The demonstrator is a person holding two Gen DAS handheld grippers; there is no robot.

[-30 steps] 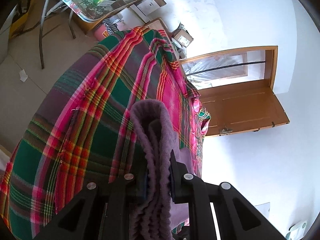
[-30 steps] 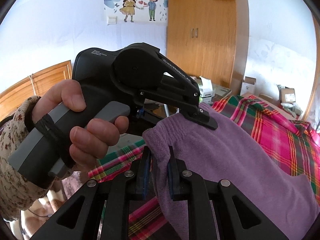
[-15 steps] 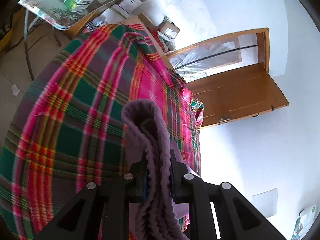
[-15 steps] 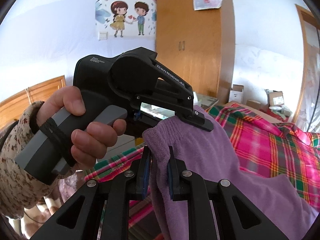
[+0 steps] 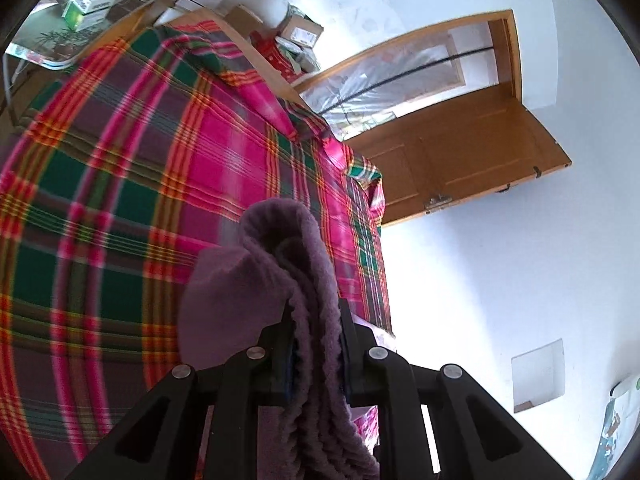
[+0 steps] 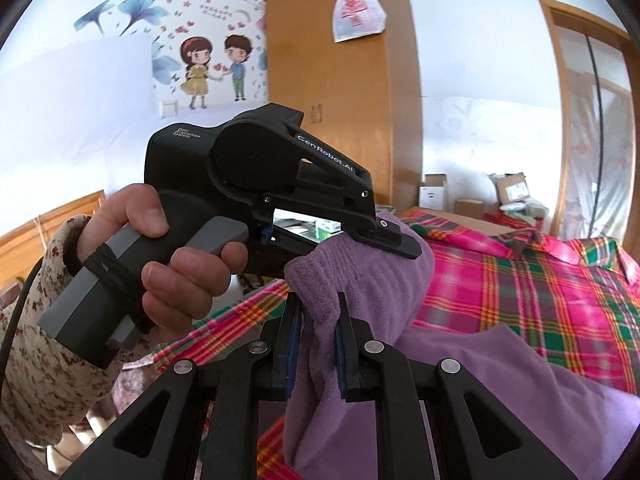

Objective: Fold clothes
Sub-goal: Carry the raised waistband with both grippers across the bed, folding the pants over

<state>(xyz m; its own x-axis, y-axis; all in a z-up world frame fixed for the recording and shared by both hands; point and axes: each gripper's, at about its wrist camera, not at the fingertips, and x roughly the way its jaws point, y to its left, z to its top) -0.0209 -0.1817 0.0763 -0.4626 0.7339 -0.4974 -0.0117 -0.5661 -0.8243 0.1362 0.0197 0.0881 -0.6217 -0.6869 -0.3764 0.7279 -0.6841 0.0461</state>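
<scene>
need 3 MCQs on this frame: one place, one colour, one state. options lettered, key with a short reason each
1. Where does the white plastic bag hang?
A. on the wooden wardrobe
B. on the door
C. on the bed

2. What colour is the garment held by the two grippers?
A. green
B. purple
C. white

3. What is the state of the right gripper?
A. wide open over the bed
B. shut with nothing in it
C. shut on the garment

Key:
1 A, the bag hangs at the wardrobe's upper front.
2 B, the fleecy cloth is purple in both wrist views, over the plaid bedspread.
3 C, the cloth edge sits pinched between its pads; the left gripper grips a bunched fold likewise.
</scene>
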